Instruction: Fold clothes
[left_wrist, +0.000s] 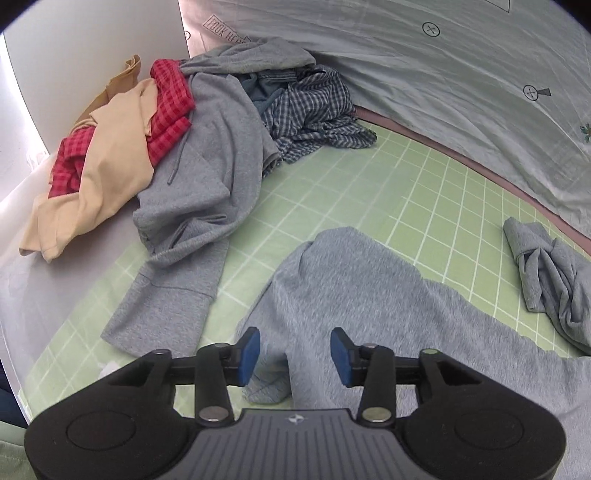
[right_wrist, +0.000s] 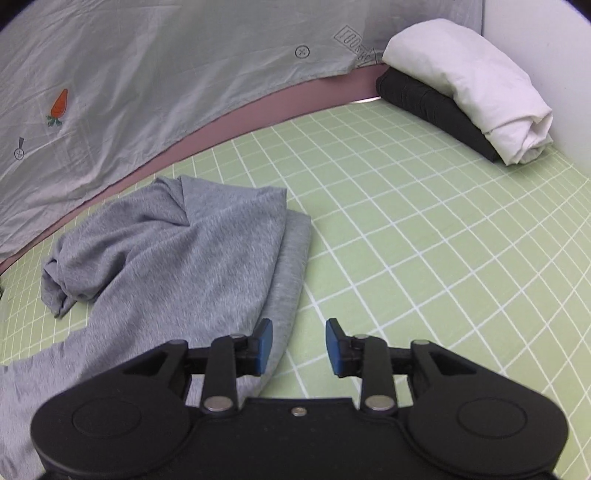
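Left gripper (left_wrist: 294, 356): jaws parted, releasing soft grey knit garment (left_wrist: 388, 280).
Right gripper (right_wrist: 299, 347): parted, empty.
Garment: laid on green checked mat (right_wrist: 424, 240) for folding.

Light grey garment (left_wrist: 388, 295) lies rumpled, part-spread on green grid sheet (left_wrist: 424, 177). Unfolded pile, incl. grey hoodie (left_wrist: 207, 177), red check, tan & blue plaid, heaped at sheet's far-left edge. White (right_wrist: 476, 85) on black (right_wrist: 432, 107) folded, sheet's far-right corner.

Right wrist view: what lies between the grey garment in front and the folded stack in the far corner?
Only bare green checked sheet. Nothing sits between the grey garment and the white fold stacked on the black fold.
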